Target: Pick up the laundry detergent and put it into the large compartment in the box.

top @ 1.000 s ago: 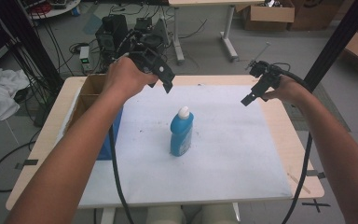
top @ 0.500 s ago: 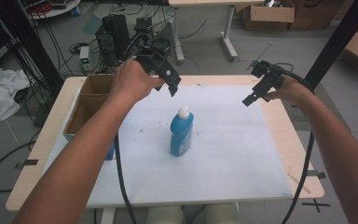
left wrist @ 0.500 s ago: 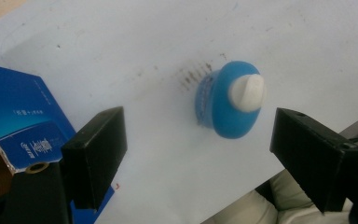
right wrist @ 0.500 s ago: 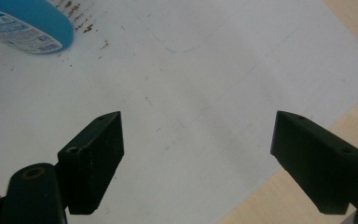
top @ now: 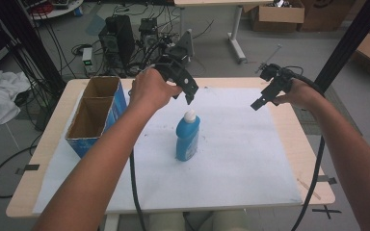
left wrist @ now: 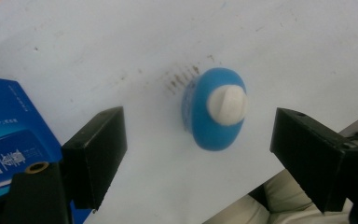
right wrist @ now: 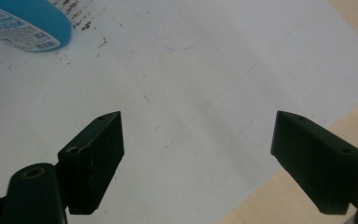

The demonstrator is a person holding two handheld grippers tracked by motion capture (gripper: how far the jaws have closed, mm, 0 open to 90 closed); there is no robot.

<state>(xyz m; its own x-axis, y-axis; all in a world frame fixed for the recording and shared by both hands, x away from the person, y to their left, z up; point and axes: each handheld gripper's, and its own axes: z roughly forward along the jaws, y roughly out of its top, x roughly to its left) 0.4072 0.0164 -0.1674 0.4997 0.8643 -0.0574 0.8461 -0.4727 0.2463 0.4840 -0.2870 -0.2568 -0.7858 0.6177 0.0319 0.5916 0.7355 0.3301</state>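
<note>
Standing upright on the white sheet (top: 250, 159), the blue bottle (top: 188, 139) with its white cap (top: 190, 115) occupies the table's middle in the high view. The left gripper (top: 189, 96) hovers just above the cap; the right gripper (top: 257, 103) is held well apart to the right. A blue cardboard box (top: 96, 115) sits at the left.

Left gripper view: jaws spread wide, holding nothing, with the bottle (left wrist: 216, 109) directly below between them.

Right gripper view: jaws wide open and unloaded above bare sheet (right wrist: 191, 107); the bottle (right wrist: 28, 23) lies at the upper left.
</note>
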